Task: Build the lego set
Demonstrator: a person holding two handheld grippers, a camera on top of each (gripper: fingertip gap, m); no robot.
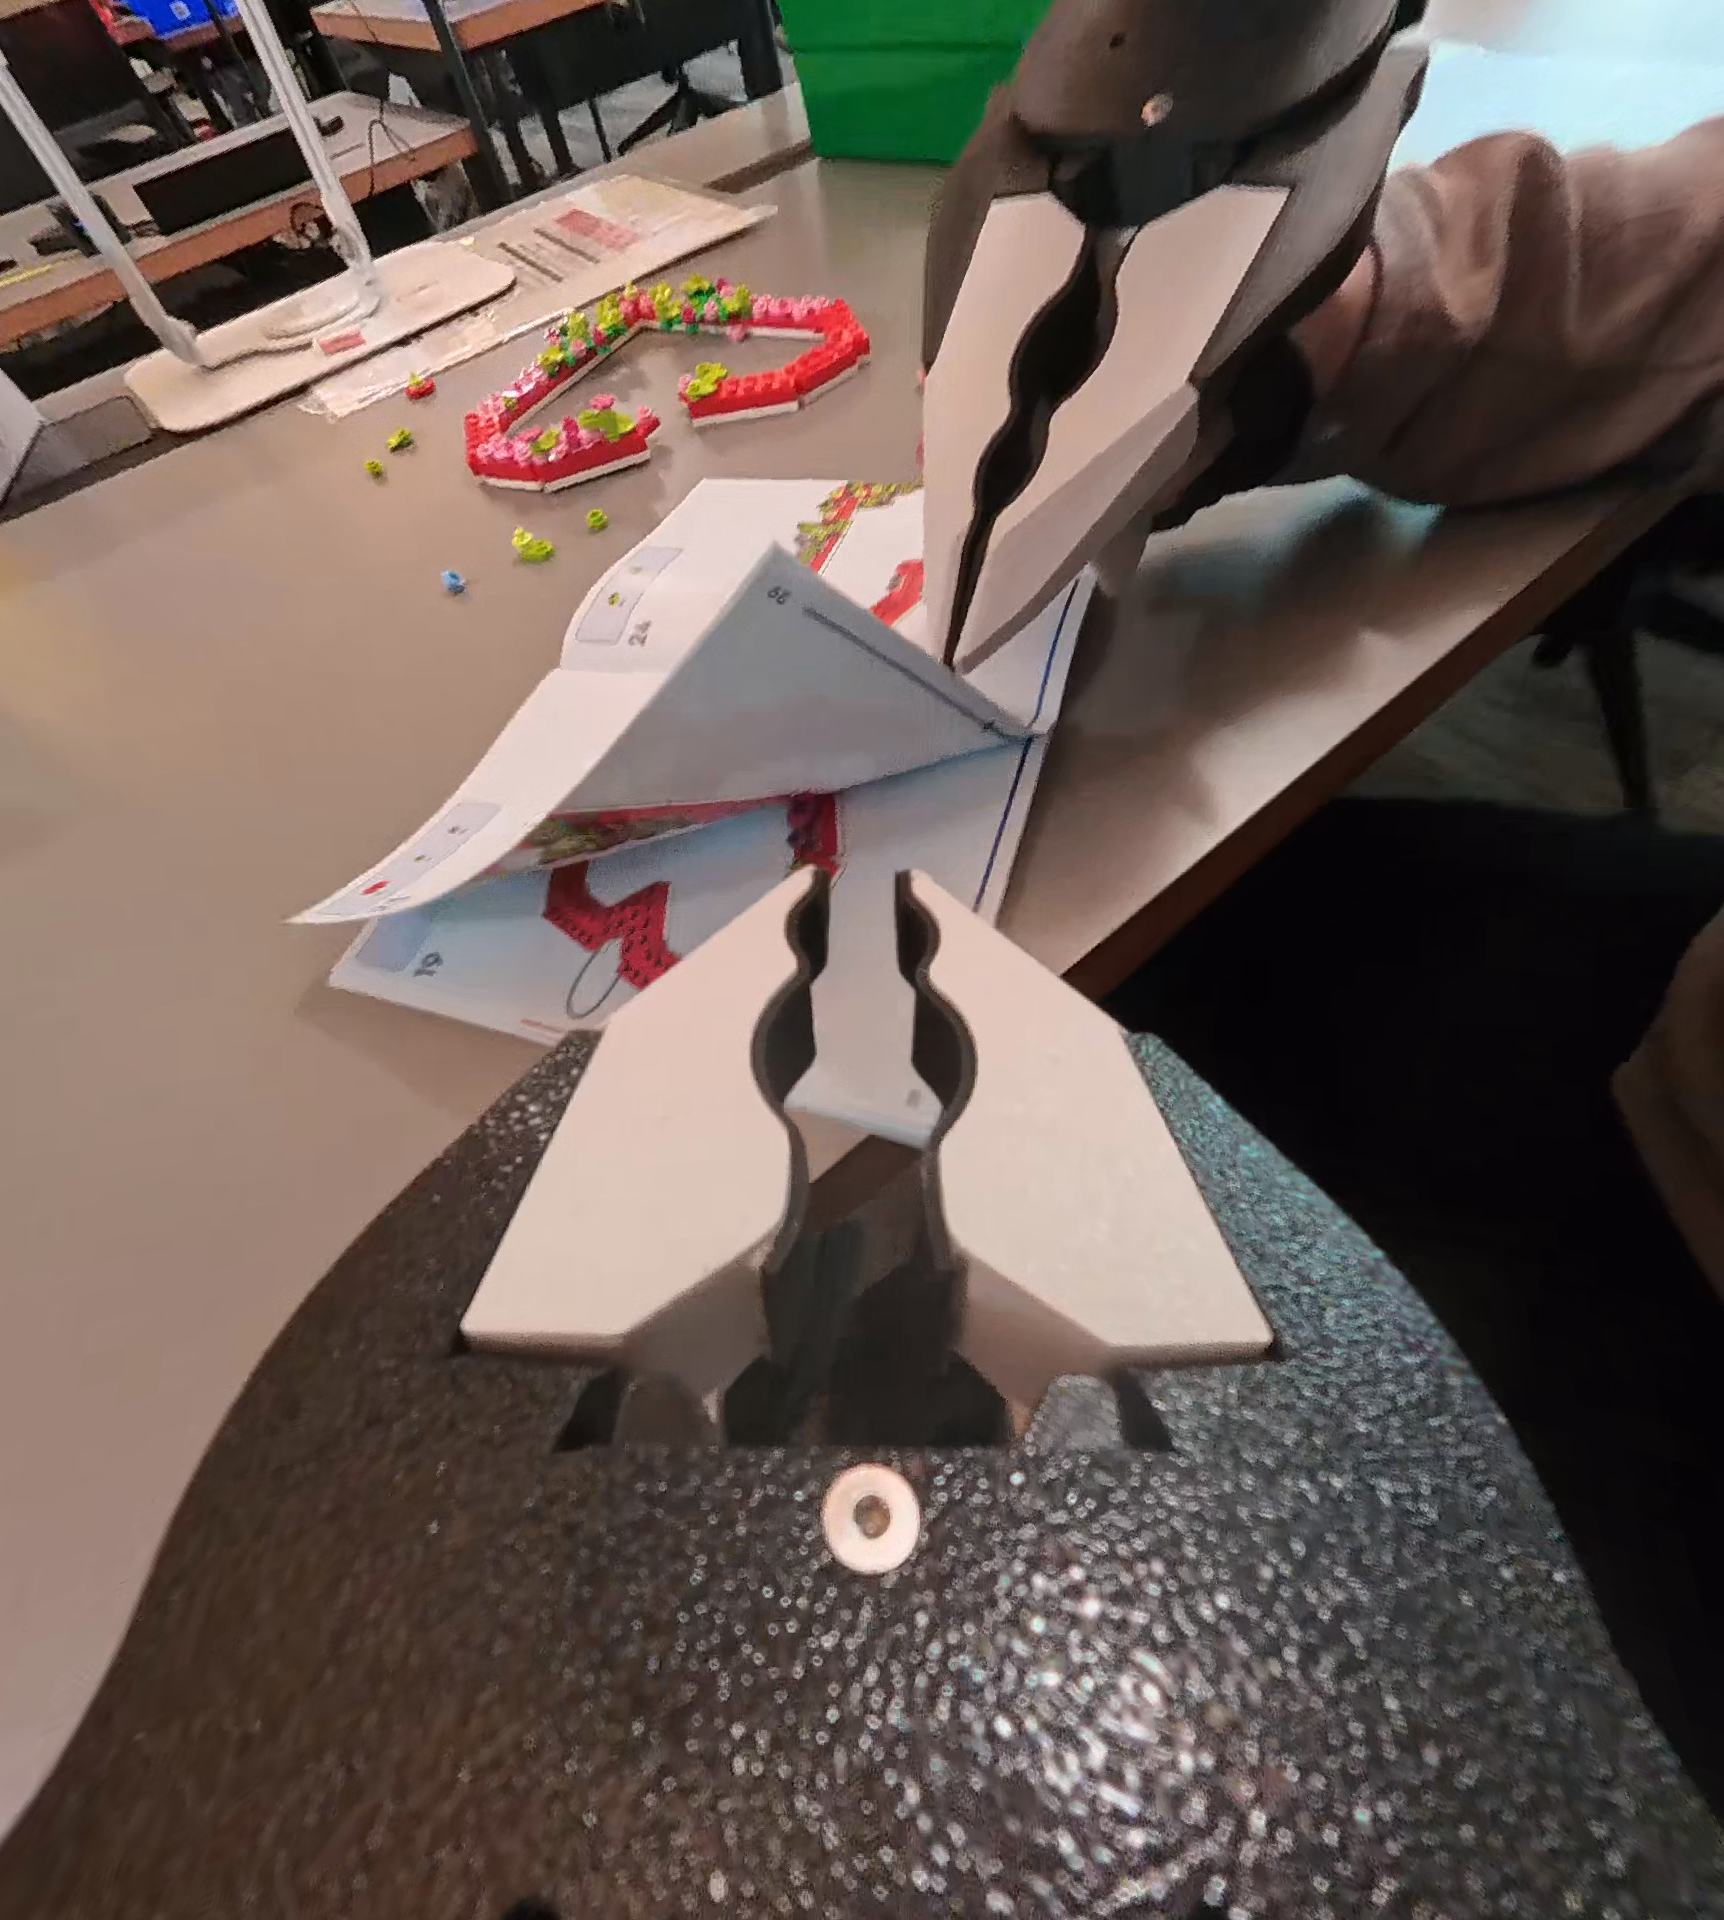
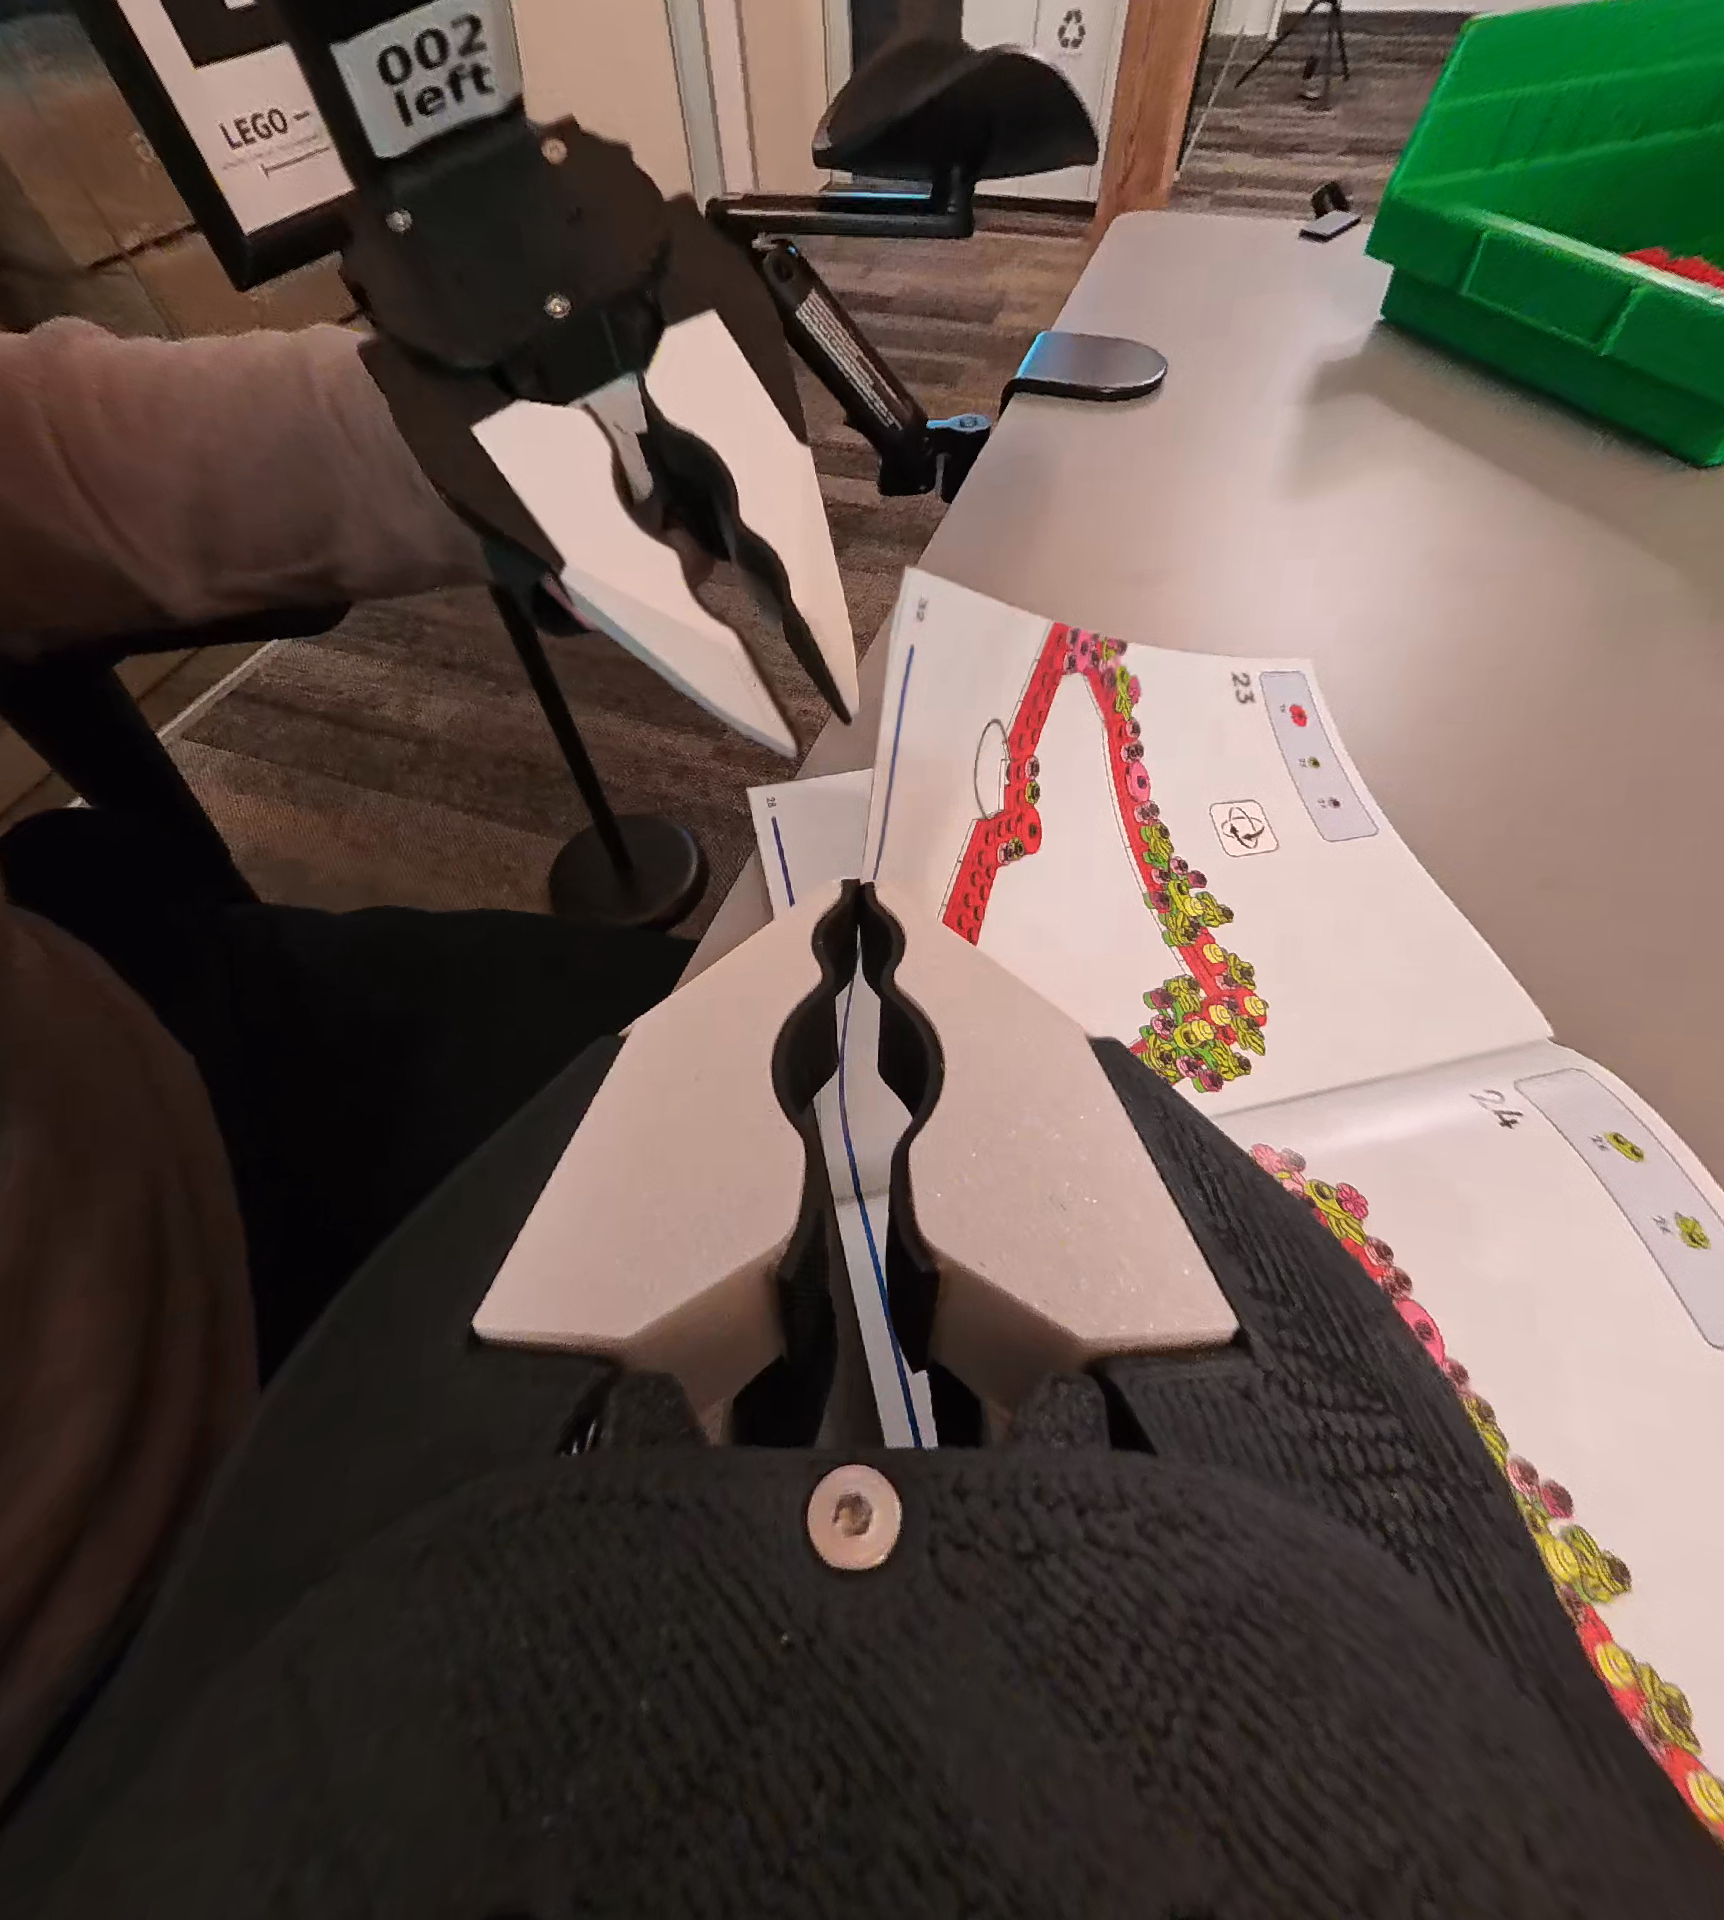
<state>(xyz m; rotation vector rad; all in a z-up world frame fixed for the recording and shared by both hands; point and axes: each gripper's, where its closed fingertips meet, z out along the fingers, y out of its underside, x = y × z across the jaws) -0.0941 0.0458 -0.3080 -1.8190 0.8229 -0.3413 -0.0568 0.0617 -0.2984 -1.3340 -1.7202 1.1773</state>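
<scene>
The right gripper (image 2: 856, 894) pinches a thin page edge of the instruction booklet (image 1: 733, 707) at the near table edge. The left gripper (image 1: 863, 883) hangs open, empty. Paper is light, limp and tears easily: hold near the margin.

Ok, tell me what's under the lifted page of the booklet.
Under the lifted page, a lower page shows a red printed build diagram. The rest of that page is covered. The right gripper pinches the lifted page.
</scene>
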